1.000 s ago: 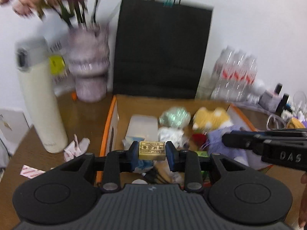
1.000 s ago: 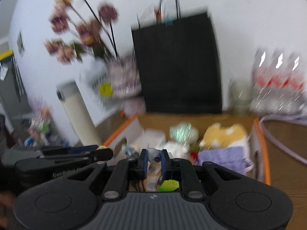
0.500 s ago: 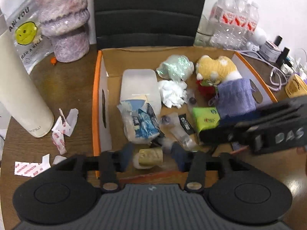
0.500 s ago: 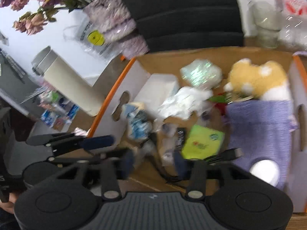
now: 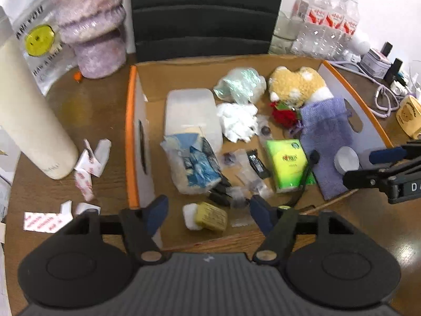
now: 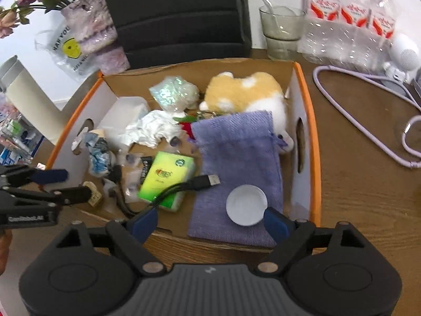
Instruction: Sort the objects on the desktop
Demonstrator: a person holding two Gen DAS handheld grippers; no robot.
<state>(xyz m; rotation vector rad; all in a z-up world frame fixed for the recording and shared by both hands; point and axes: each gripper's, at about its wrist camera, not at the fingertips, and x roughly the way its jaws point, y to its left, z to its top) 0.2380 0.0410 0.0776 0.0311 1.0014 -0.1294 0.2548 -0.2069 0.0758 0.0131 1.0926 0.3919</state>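
An orange-rimmed cardboard box (image 5: 130,121) (image 6: 310,121) holds several items. My left gripper (image 5: 208,214) is open over the box's near edge, and a small yellow labelled block (image 5: 210,216) lies in the box between its fingers. My right gripper (image 6: 210,222) is open and empty above the box's near edge, by a white round lid (image 6: 246,205) lying on a purple pouch (image 6: 236,163). The box also holds a green tissue pack (image 6: 165,177), a black USB cable (image 6: 189,184) and a yellow plush toy (image 6: 244,92).
A cream tumbler (image 5: 29,115), a purple vase (image 5: 92,26) and torn paper scraps (image 5: 86,168) stand left of the box. A black bag (image 5: 205,13) is behind it. A glass (image 6: 281,31), water bottles (image 6: 347,21) and a lilac cable (image 6: 368,105) are at the right.
Both grippers tilted down over the box and opened. The left one let go of the yellow block, which now lies in the box. The right one released a small object.
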